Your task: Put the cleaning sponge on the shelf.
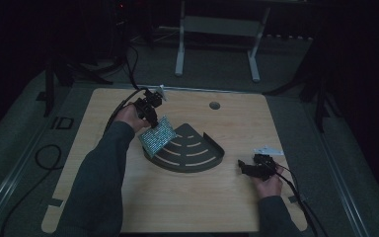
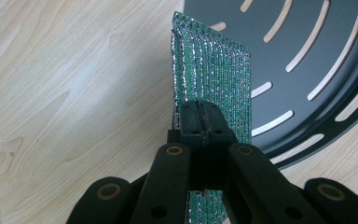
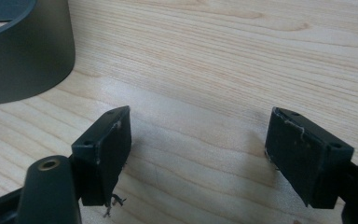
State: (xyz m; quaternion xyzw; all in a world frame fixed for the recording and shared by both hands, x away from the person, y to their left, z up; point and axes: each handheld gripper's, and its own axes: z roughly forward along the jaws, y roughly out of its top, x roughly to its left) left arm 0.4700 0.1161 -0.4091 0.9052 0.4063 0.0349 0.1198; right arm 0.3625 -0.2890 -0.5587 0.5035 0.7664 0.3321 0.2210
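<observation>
A glittery green and silver pad [image 1: 157, 135] [image 2: 214, 79] hangs pinched in my left gripper [image 1: 151, 118] [image 2: 200, 119], which is shut on its upper edge. The pad is held upright over the left rim of a dark fan-shaped slotted tray [image 1: 193, 159] [image 2: 307, 46]. My right gripper [image 1: 249, 168] [image 3: 198, 149] rests low on the wooden table to the right of the tray, open, with nothing but bare wood between its fingers. The tray's curved wall [image 3: 23, 60] stands at the upper left in the right gripper view.
The wooden table [image 1: 177, 197] has a round cable hole [image 1: 214, 105] near its far edge. A white piece of paper [image 1: 268, 150] lies just beyond the right gripper. Cables trail from both grippers. Dark floor and a desk frame [image 1: 217, 29] lie beyond the table.
</observation>
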